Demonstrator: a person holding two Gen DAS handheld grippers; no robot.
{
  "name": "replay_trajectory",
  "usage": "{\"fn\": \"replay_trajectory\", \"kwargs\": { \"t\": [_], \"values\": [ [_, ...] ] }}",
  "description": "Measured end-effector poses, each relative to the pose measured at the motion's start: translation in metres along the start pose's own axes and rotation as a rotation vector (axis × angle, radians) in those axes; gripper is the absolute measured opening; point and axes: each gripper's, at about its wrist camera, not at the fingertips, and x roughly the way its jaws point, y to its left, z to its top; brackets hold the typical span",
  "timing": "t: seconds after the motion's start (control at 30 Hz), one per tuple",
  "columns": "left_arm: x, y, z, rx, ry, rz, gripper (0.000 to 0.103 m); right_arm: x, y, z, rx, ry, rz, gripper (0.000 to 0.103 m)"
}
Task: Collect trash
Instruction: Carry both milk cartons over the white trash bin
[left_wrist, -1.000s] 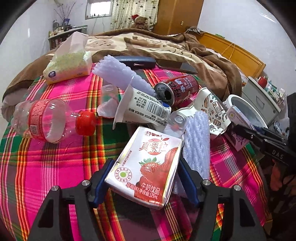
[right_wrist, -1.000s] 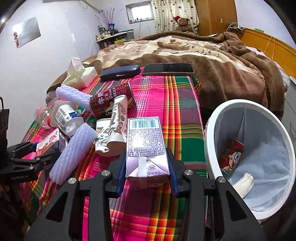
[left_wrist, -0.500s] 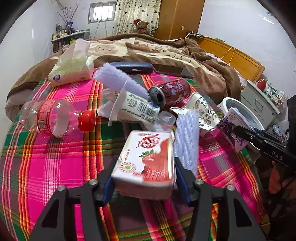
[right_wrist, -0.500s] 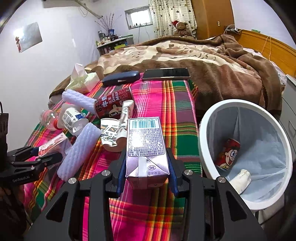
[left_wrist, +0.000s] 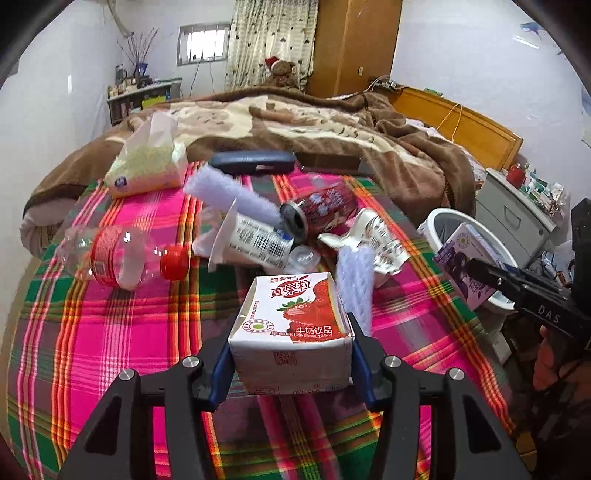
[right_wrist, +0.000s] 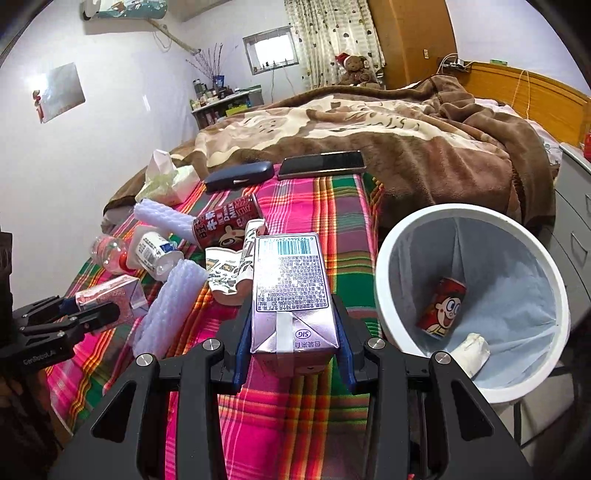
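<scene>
— Gripping can be seen at the left gripper (left_wrist: 291, 354): a strawberry milk carton (left_wrist: 293, 332) is clamped between its blue pads, and the jaws are closing on it. What is held on the other side?

— A purple drink carton (right_wrist: 290, 291) is pinched narrowly by the right gripper (right_wrist: 293, 350), barcode side up, above the plaid blanket (right_wrist: 343, 236) near its edge.

— Where is the bin placed?

— A white trash bin (right_wrist: 384, 258) with a pale liner is seen just beside the bed, to the right of the purple carton. A red cartoon can (right_wrist: 441, 308) and a crumpled white scrap (right_wrist: 472, 350) are lying inside it.

— And what is left on the blanket?

— A clear bottle with a red cap (left_wrist: 118, 256), a white yogurt cup (left_wrist: 255, 243), a red milk can (left_wrist: 319, 212), two foam net sleeves (left_wrist: 352, 284), and a crushed paper cup (left_wrist: 376, 243) are scattered beyond the strawberry carton. A tissue pack (left_wrist: 147, 166), a dark glasses case (left_wrist: 253, 162) and a phone (right_wrist: 321, 164) are lined up farther back.
</scene>
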Motion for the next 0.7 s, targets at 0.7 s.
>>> {"fn": "replay_trajectory", "kwargs": {
  "t": [0.7],
  "values": [
    [0.002, -0.112, 0.039, 0.127, -0.067, -0.166, 0.053, -0.037, -0.067, 0.008, 0.081, -0.072, -0.115, 0.039]
  ]
}}
